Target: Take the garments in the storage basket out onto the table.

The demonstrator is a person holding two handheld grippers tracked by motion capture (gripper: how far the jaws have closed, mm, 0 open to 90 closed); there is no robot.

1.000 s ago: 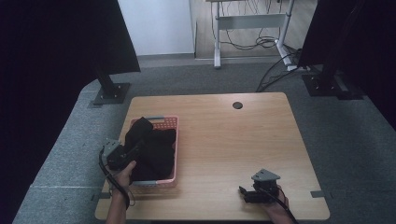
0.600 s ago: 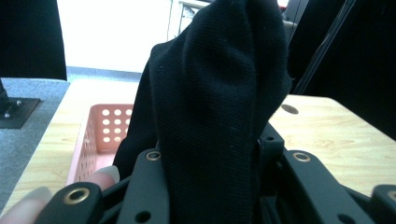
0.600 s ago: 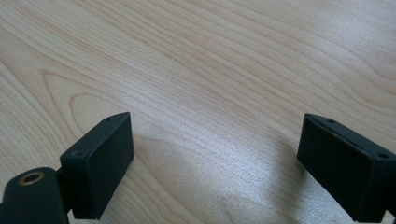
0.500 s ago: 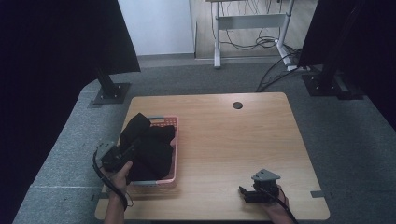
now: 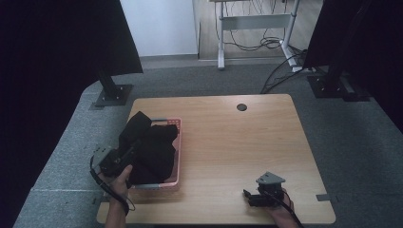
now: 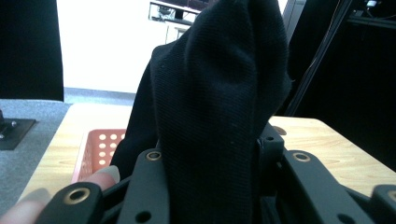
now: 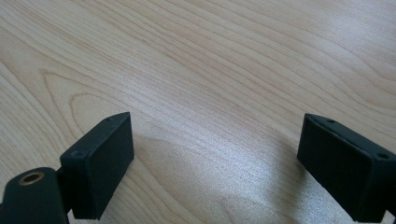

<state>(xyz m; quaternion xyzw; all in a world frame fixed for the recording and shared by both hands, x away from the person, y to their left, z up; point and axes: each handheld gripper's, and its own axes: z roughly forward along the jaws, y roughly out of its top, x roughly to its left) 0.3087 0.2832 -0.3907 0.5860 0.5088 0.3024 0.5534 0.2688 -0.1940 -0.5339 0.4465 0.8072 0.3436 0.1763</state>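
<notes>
A black cloth (image 5: 152, 152) lies heaped in a pink perforated basket (image 5: 177, 127) on the left of the wooden table (image 5: 237, 142). A hand holds my left gripper (image 5: 132, 151) at the basket's near left side, shut on a fold of the cloth. In the left gripper view the black cloth (image 6: 219, 93) rises in a thick bunch from between the jaws of the left gripper (image 6: 210, 156), with the basket (image 6: 100, 147) behind it. My right gripper (image 5: 248, 195) rests low near the table's front edge. In the right gripper view the right gripper (image 7: 215, 163) stands open over bare wood.
A small round hole (image 5: 242, 107) sits near the table's far edge. Black stands (image 5: 111, 92) flank the table on grey carpet, and a desk frame with cables (image 5: 256, 28) stands behind.
My left gripper has lifted a little with the black cloth, and the bunch stands higher over the basket's far left corner. The right gripper has stayed put.
</notes>
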